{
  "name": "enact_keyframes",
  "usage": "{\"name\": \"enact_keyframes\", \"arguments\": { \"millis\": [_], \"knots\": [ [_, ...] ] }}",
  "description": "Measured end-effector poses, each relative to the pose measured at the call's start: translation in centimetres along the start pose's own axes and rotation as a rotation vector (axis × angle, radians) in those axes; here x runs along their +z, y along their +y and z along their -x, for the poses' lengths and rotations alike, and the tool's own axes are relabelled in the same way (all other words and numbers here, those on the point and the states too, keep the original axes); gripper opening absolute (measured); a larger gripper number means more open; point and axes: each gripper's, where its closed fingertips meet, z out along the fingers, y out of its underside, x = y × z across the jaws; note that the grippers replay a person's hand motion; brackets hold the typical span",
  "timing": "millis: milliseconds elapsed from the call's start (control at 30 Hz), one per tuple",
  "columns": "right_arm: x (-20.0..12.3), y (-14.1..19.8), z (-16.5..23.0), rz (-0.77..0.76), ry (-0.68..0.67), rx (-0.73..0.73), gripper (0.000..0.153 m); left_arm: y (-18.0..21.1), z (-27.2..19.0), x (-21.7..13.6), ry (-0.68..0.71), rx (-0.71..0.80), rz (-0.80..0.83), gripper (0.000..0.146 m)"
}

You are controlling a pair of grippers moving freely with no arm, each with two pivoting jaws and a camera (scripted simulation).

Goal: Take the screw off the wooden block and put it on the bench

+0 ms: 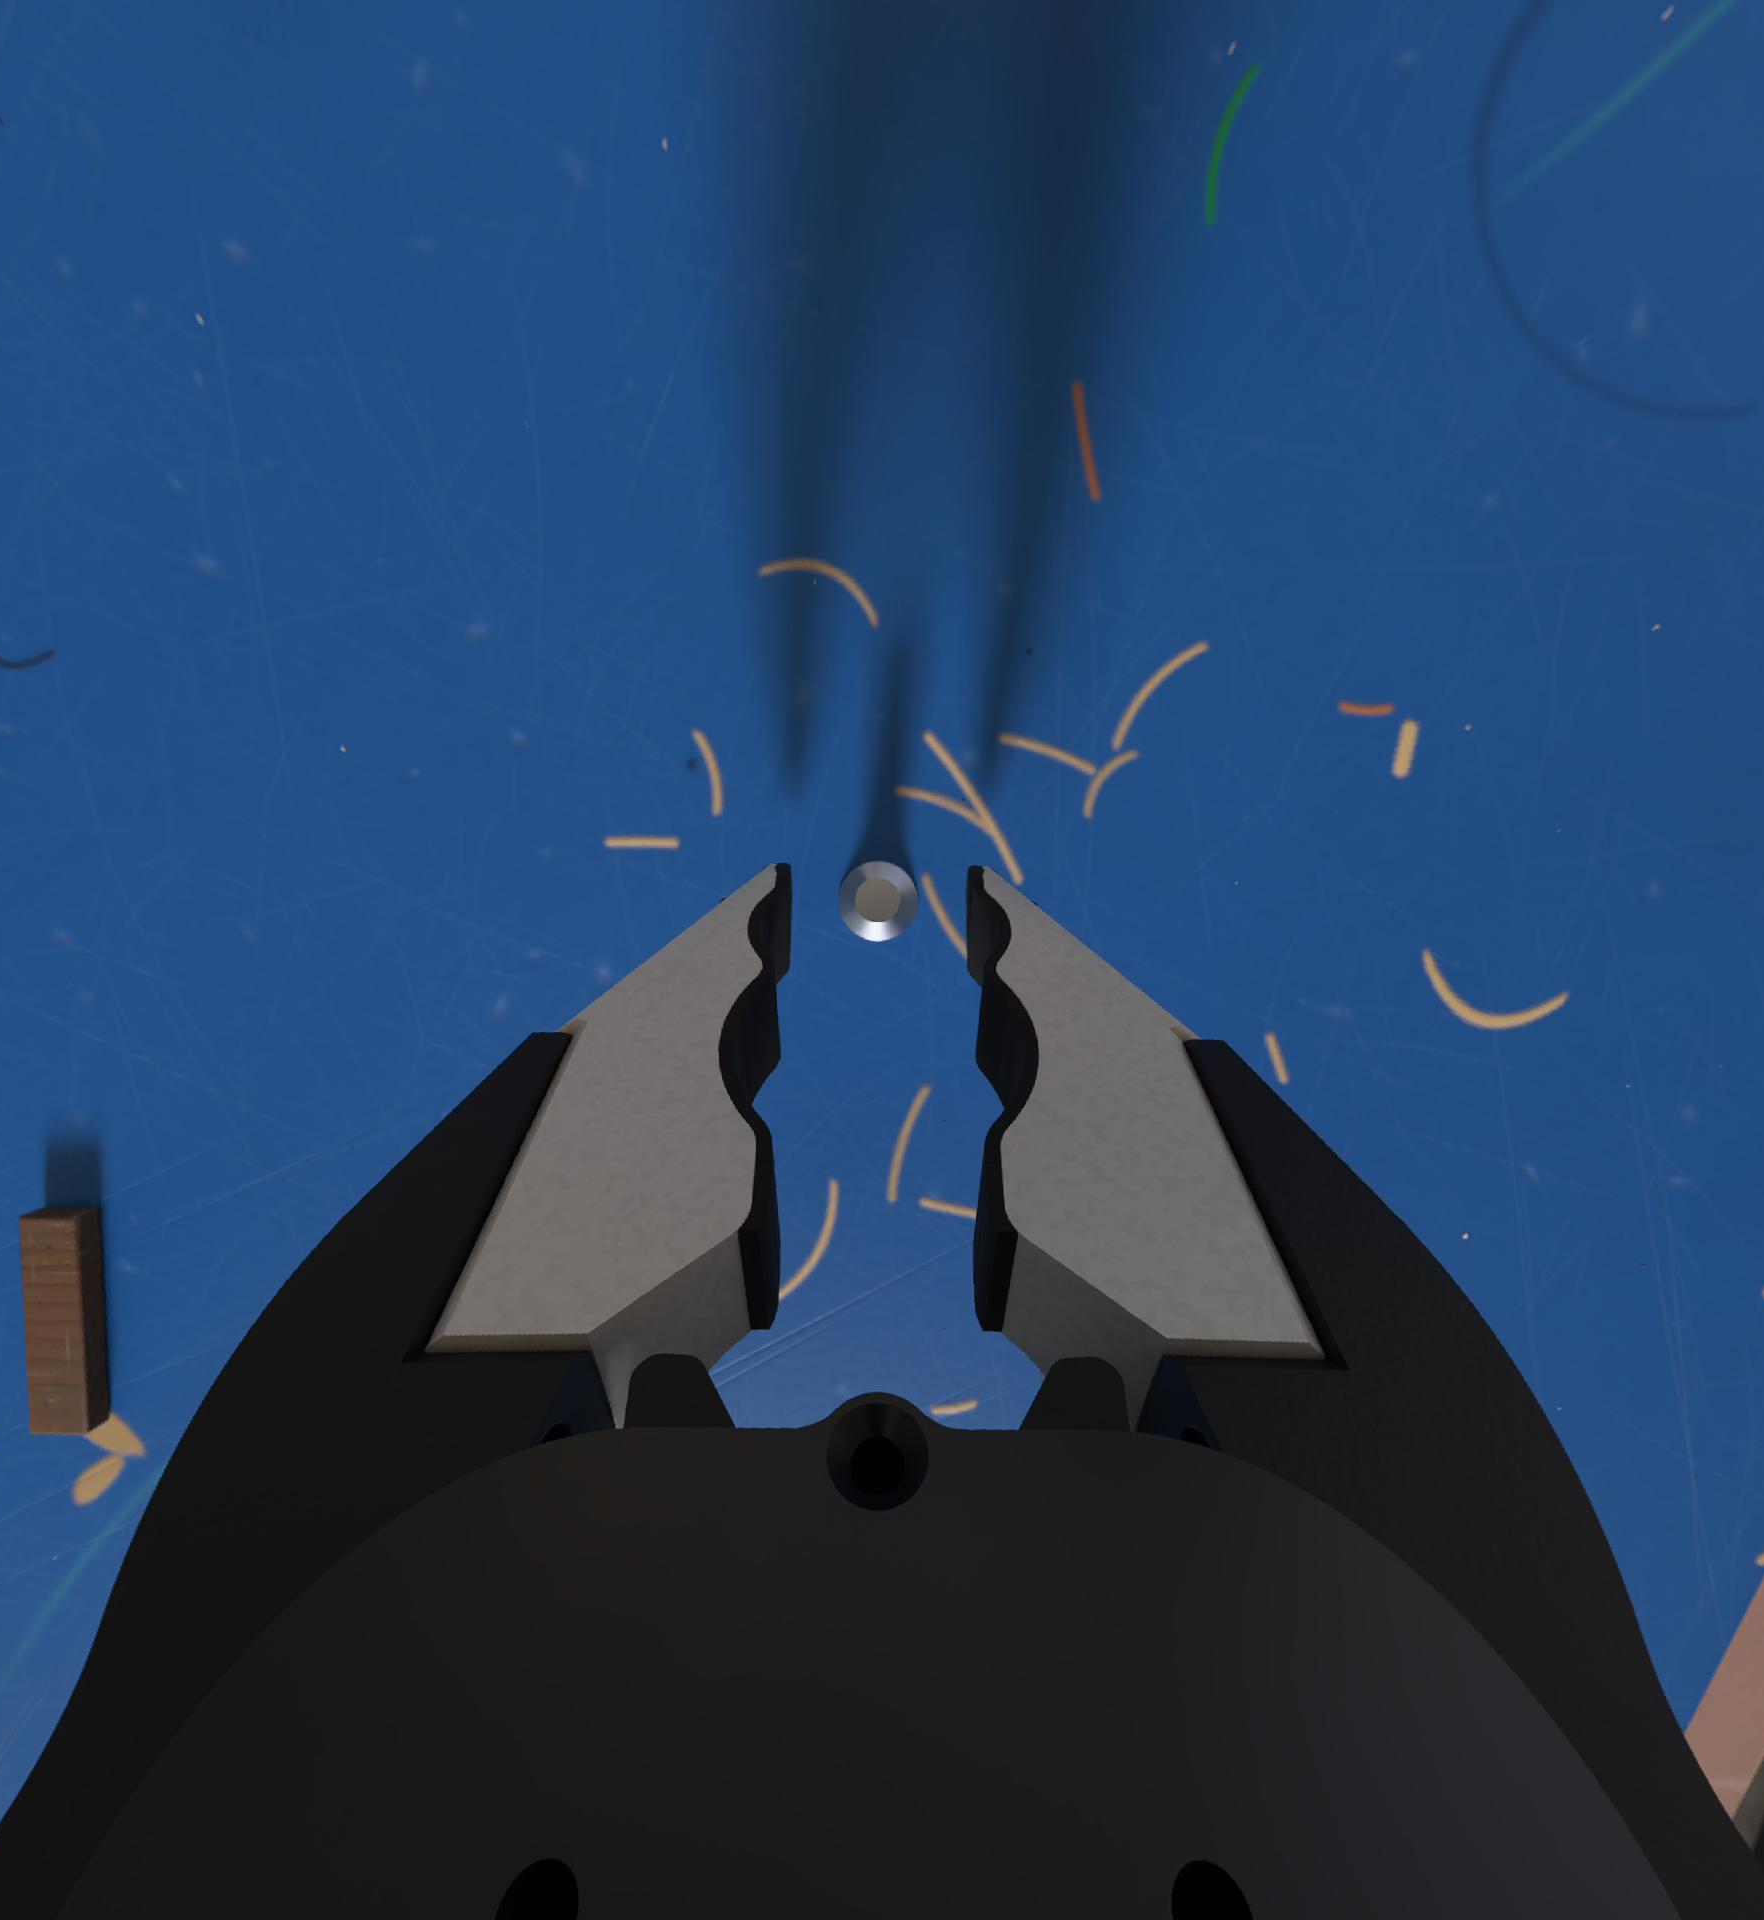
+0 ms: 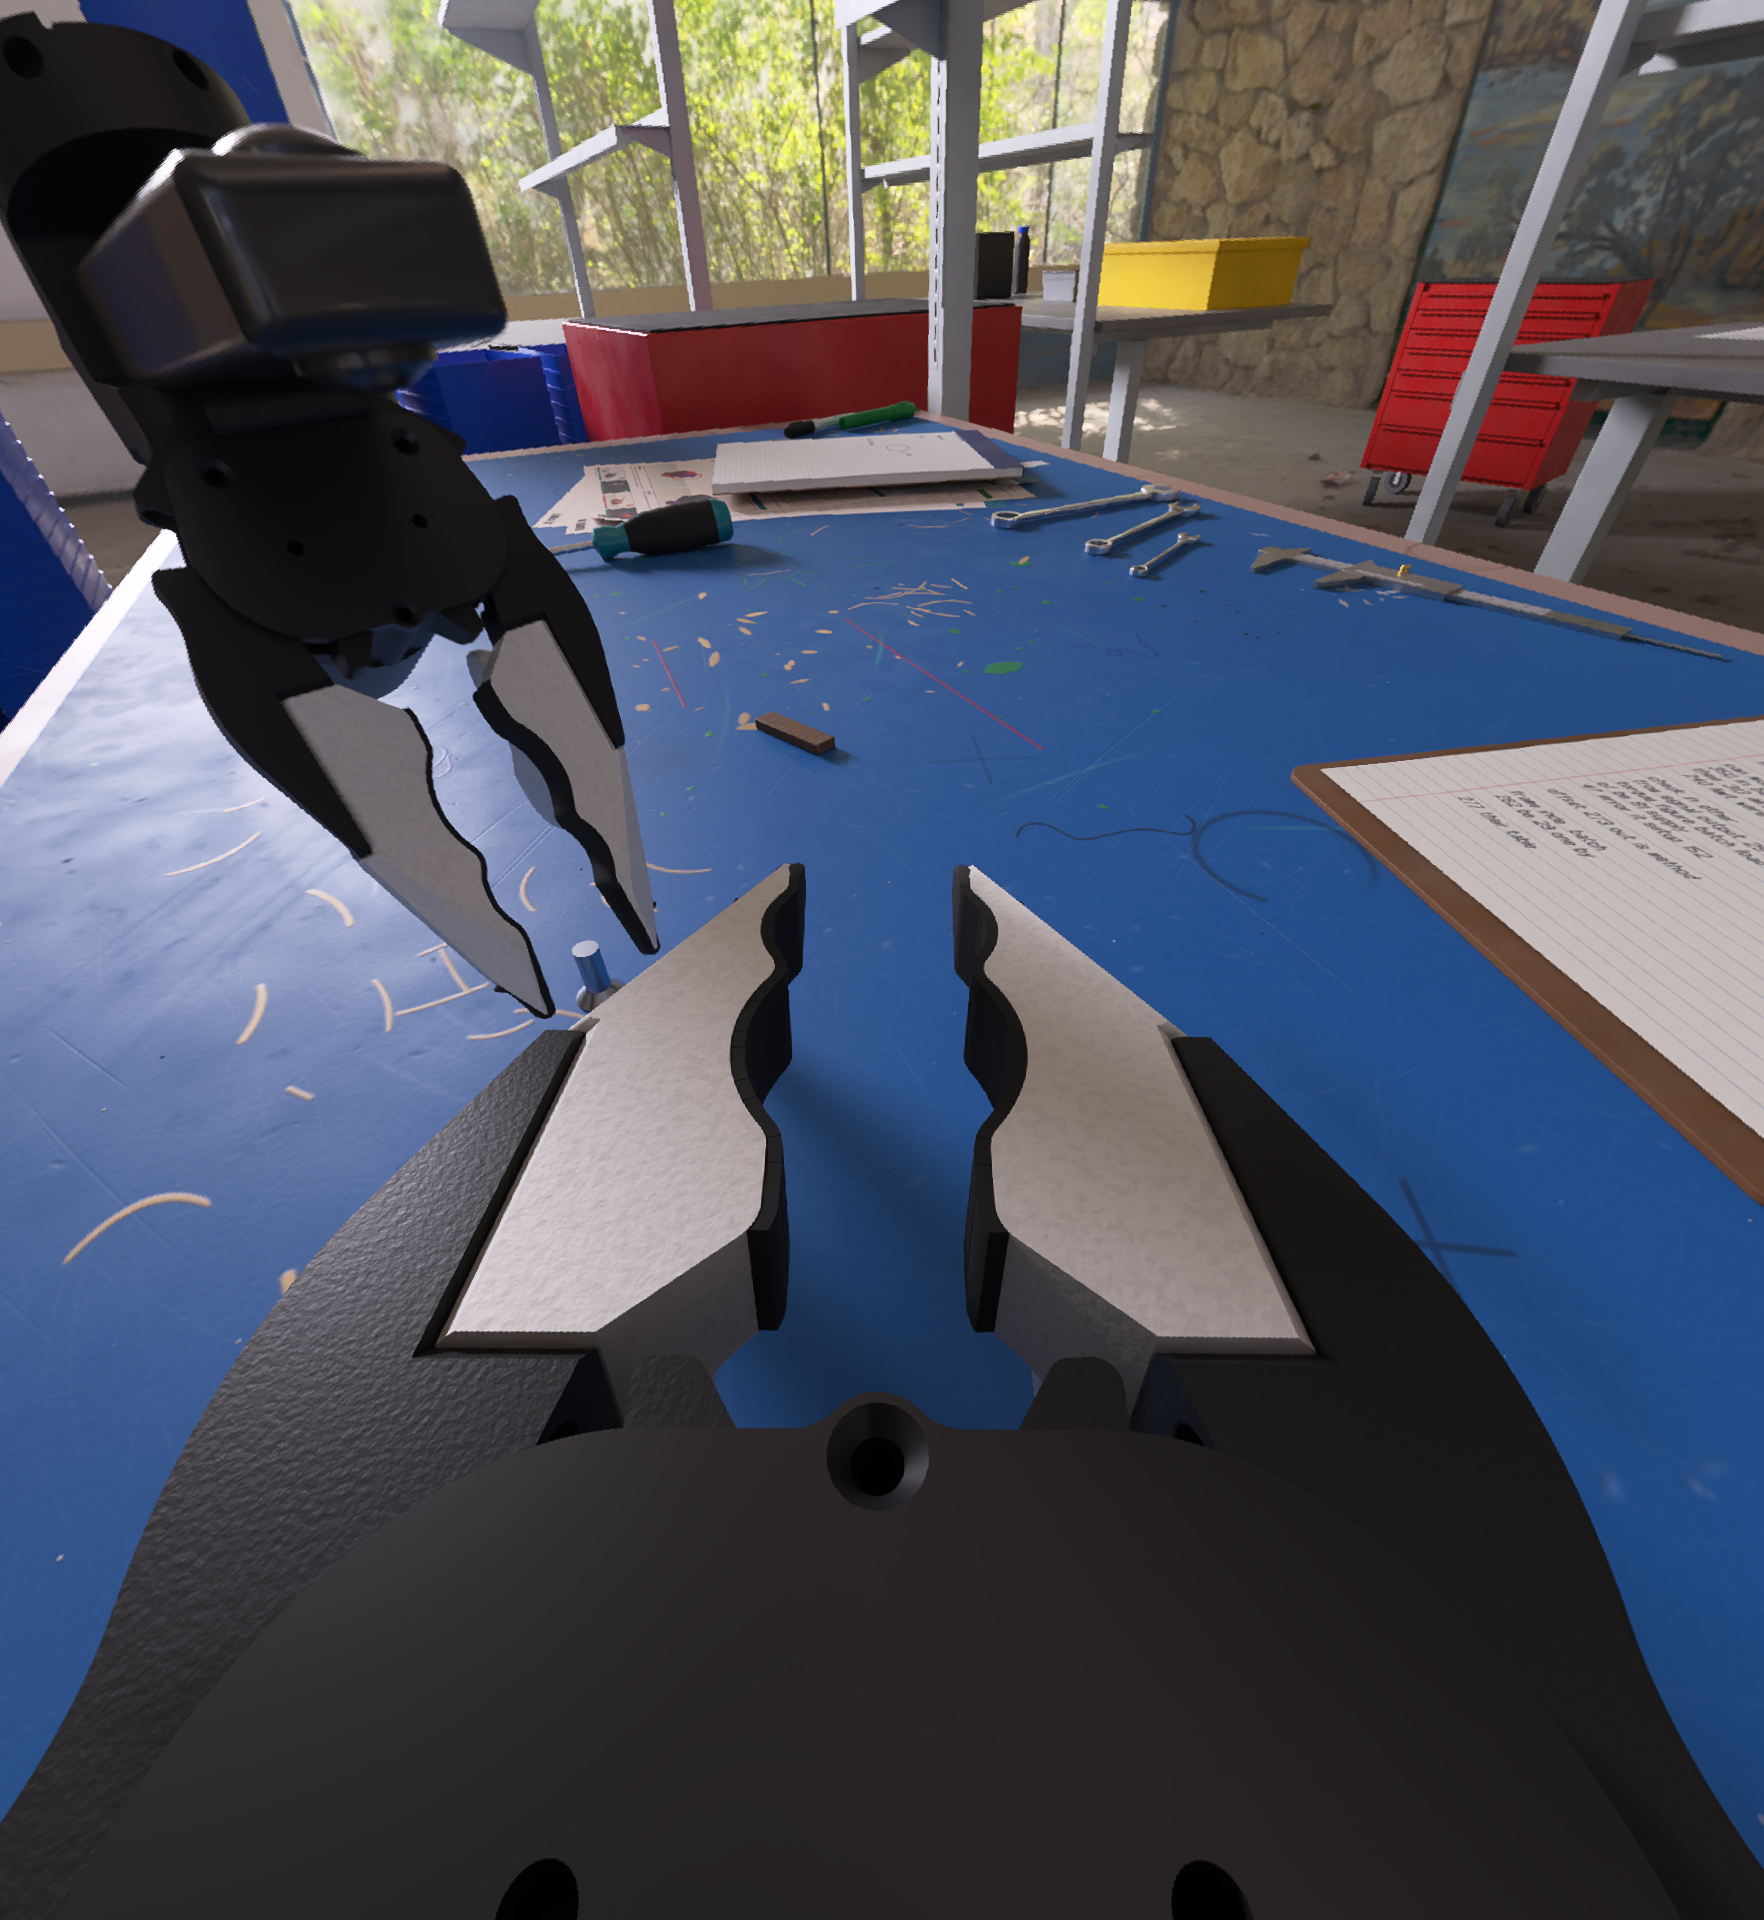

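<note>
A small silver screw (image 1: 877, 901) stands upright on the blue bench (image 1: 338, 520), seen from above in the left wrist view. My left gripper (image 1: 878, 891) is open, with one fingertip on each side of the screw and a gap on both sides. The right wrist view shows the same screw (image 2: 587, 964) between the left gripper's tips (image 2: 595, 974), just above the bench. The small brown wooden block (image 1: 62, 1320) lies apart, also in the right wrist view (image 2: 795, 732). My right gripper (image 2: 878, 904) is open and empty, low over the bench beside the left one.
A clipboard with lined paper (image 2: 1636, 935) lies at the right. A screwdriver (image 2: 665, 530), a notepad (image 2: 857, 462), a marker pen (image 2: 852, 419), wrenches (image 2: 1096, 509) and a caliper (image 2: 1377, 571) lie at the far end. Wood shavings (image 1: 1491, 1003) are scattered around the screw.
</note>
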Motion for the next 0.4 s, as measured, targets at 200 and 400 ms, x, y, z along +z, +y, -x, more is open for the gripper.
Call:
{"name": "enact_keyframes", "arguments": {
  "millis": [200,400],
  "knots": [
    [0.0,0.2,-0.1,0.009,-0.005,0.009,0.028,-1.5,1.0,-2.7,-0.003,-0.031,-0.211,0.043],
    [0.6,0.9,0.5,0.044,-0.044,0.007,0.028,-0.6,2.9,-5.4,-0.068,-0.116,-0.449,0.048]
  ]
}}
